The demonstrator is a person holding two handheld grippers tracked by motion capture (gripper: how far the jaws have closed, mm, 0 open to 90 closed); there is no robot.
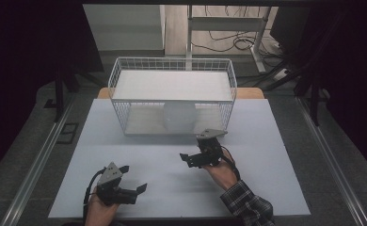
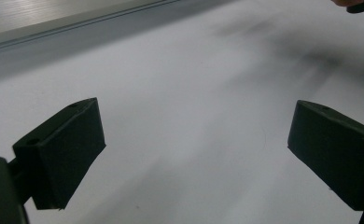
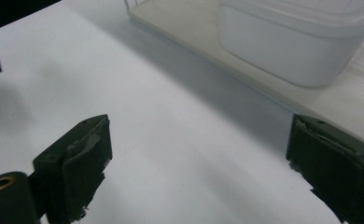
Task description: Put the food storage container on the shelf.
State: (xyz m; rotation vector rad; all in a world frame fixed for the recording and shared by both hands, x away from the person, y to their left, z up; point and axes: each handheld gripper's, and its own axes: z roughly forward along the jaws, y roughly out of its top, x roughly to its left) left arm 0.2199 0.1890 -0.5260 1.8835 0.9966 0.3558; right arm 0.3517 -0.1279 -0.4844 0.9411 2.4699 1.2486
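The translucent lidded tub (image 1: 179,116) already sits on the wire rack's (image 1: 120,80) lower shelf, both the left tongs (image 1: 143,187) and right tongs (image 1: 185,157) spread wide and empty above the counter (image 1: 275,155), little apparently left.

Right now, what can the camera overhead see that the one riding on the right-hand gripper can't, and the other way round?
The high view alone takes in the whole white wire basket with its upper shelf, both hands, the left gripper and the floor with cables behind. The right gripper view alone gives a close look at the worn, ragged pads of the right gripper, standing open with nothing between them. Both show the white table and the pale plastic container on the basket's lower shelf.
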